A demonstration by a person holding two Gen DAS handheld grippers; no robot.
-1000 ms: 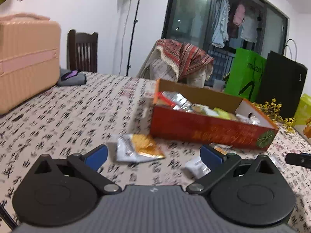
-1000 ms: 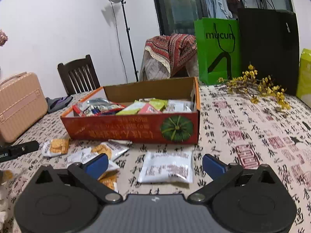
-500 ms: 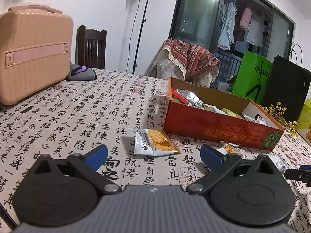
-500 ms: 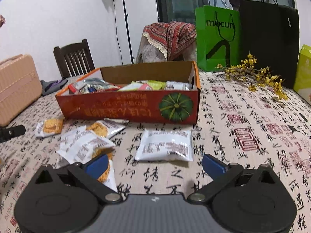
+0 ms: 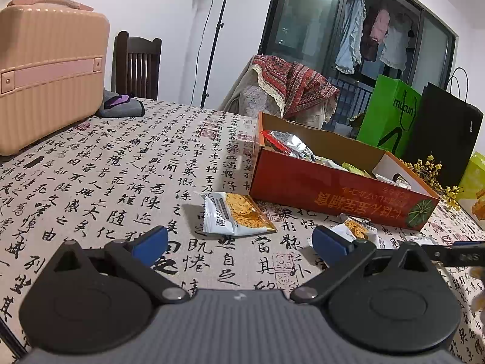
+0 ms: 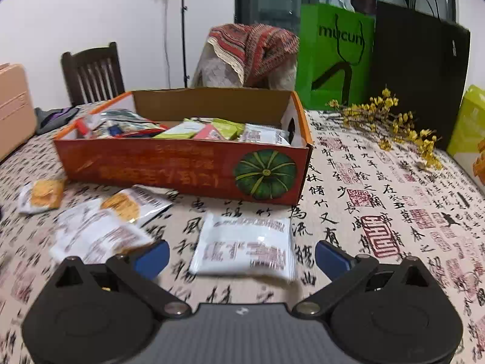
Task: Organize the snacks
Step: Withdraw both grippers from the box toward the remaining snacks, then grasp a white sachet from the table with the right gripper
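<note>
My left gripper (image 5: 239, 244): I hold it low over the table with its blue pads spread wide and nothing between them.
My right gripper (image 6: 241, 256): its pads are also spread wide and empty, low over the cloth.
White packet (image 6: 244, 247): it lies flat on the cloth right ahead of my right gripper, between the two pads in view but not touched by either.
Cracker packet (image 5: 235, 214): a white pouch with orange crackers printed on it, lying just ahead of my left gripper, near the box's left corner.
Loose packets (image 6: 100, 224): several more cracker pouches lie scattered to the left of my right gripper, in front of the box; they look blurred.
Tablecloth (image 5: 106, 182): beige with black calligraphy and red seals; it covers the whole table.
Snack box (image 6: 182, 168): an open red cardboard box with a green pumpkin printed on its front; it holds mixed snack packets in silver, green and white.
Yellow flowers (image 6: 391, 124): a sprig lies on the cloth to the right of the box.
Pink case (image 5: 45, 69): stands at the table's far left.
Green bag (image 6: 335, 54): stands behind the box, beside a black bag (image 6: 421, 69).
</note>
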